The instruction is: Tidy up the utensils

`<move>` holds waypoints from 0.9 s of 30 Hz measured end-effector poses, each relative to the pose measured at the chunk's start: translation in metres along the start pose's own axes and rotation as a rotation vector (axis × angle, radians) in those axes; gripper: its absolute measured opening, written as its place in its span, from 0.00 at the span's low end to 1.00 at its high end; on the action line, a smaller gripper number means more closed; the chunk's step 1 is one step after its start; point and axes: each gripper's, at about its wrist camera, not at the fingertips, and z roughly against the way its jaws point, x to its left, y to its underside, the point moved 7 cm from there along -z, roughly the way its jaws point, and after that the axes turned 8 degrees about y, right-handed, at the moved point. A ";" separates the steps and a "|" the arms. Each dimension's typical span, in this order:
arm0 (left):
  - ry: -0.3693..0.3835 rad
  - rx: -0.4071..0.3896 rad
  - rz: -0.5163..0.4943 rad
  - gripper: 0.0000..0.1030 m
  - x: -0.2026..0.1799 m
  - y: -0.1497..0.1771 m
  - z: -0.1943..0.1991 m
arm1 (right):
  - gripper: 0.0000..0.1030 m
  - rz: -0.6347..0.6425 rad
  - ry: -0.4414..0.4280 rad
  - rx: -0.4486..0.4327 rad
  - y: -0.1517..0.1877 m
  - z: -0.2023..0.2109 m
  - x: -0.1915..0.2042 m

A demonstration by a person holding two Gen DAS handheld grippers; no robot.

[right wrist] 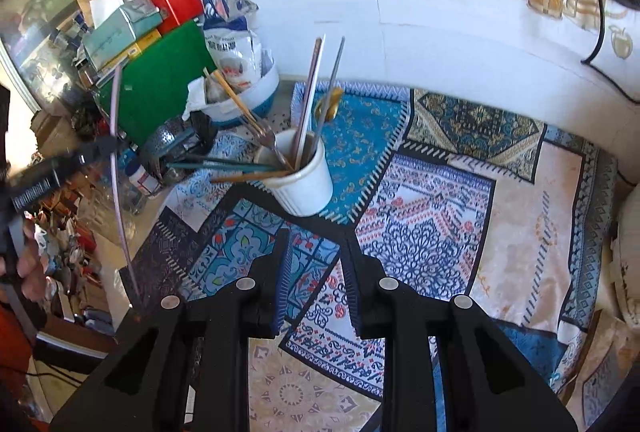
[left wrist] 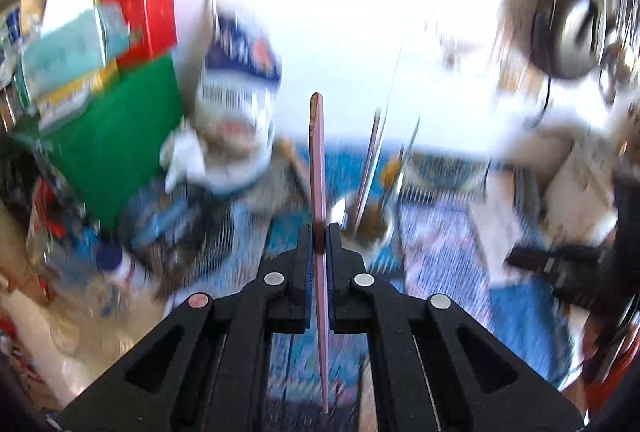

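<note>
The pink chopstick [left wrist: 319, 172] is being gripped on edge between the closed fingers of the left claw [left wrist: 320, 232], at the centre of the left wrist view, well above the white cup [right wrist: 301, 174]. It is judged to be light, thin, stiff and rather slippery; the grasp is being made near mid-length, so swinging is being limited, though slipping lengthwise is being risked. In the right wrist view, at the left edge, the same stick is being seen held aloft beside the clutter of boxes [right wrist: 160, 32]. Further right, the cup is being seen standing upright on the patterned cloth [right wrist: 440, 232] of the tabletop, already crowded with other utensils [right wrist: 312, 92]. At lower centre, the right claw [right wrist: 316, 272] is being held released and empty, just short of the cup.
</note>
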 end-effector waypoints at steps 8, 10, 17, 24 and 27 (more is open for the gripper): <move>0.007 -0.233 -0.020 0.04 -0.026 -0.093 -0.029 | 0.22 0.036 -0.009 -0.059 -0.029 0.006 0.004; 0.004 -0.229 -0.023 0.04 -0.029 -0.104 -0.051 | 0.22 0.049 -0.009 -0.061 -0.034 0.003 0.003; 0.032 -0.182 -0.028 0.04 -0.033 -0.121 -0.108 | 0.22 0.086 -0.012 -0.051 -0.052 -0.018 -0.007; 0.027 -0.075 -0.060 0.04 -0.023 -0.102 -0.153 | 0.22 0.098 -0.044 -0.015 -0.066 -0.047 -0.015; 0.010 -0.062 -0.082 0.04 -0.013 -0.093 -0.165 | 0.22 0.096 -0.074 -0.004 -0.070 -0.059 -0.014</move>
